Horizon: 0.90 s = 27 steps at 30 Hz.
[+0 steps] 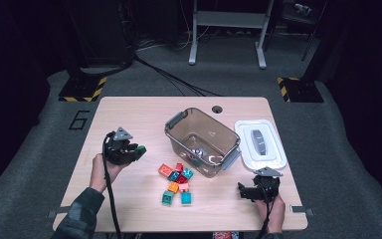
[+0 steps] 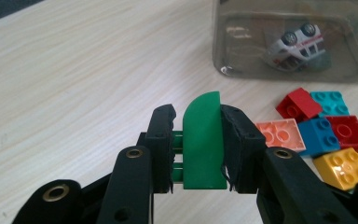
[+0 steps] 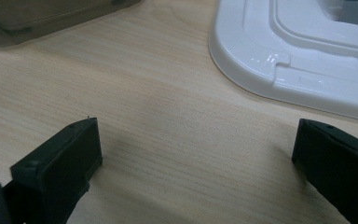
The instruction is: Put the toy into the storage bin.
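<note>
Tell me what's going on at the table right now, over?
Left gripper shut on green block, held off the table. Right gripper open, beside white lid. Clear bin holds toy car. Loose bricks in front of bin.

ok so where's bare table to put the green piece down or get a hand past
Bare wood lies left of the clear bin, behind the left gripper holding the green piece, and along the front edge between the brick pile and the right gripper. It is crowded between pile and bin, and between bin and white lid.
</note>
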### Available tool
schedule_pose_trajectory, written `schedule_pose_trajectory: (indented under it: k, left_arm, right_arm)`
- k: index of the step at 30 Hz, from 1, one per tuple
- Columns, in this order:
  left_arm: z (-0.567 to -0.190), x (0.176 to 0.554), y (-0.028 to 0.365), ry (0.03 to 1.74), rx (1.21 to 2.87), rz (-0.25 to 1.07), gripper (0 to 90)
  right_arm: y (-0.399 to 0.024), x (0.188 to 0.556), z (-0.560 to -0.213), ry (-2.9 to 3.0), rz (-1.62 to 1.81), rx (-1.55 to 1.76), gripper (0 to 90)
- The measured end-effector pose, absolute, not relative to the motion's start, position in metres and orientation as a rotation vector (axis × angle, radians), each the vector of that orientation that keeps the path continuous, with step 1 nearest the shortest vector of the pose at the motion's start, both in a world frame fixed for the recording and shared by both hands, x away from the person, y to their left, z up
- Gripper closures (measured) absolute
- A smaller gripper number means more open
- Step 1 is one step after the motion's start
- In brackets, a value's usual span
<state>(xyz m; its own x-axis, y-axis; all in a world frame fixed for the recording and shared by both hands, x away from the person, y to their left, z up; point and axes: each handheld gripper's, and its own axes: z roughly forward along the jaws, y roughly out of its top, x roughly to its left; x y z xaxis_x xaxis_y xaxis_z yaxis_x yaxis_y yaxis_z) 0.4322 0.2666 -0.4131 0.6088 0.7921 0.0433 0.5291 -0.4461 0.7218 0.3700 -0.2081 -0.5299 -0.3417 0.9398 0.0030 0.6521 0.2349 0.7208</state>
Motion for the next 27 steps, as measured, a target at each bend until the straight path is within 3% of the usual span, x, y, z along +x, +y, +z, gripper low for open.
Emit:
schedule_pose_trajectory:
  k: [27]
  left_arm:
    - [-0.368,0.481,0.253,1.036,2.108,0.569,66.4]
  right_arm:
    - [-0.208,0.371,-0.53,2.078,0.887,1.458,0.8]
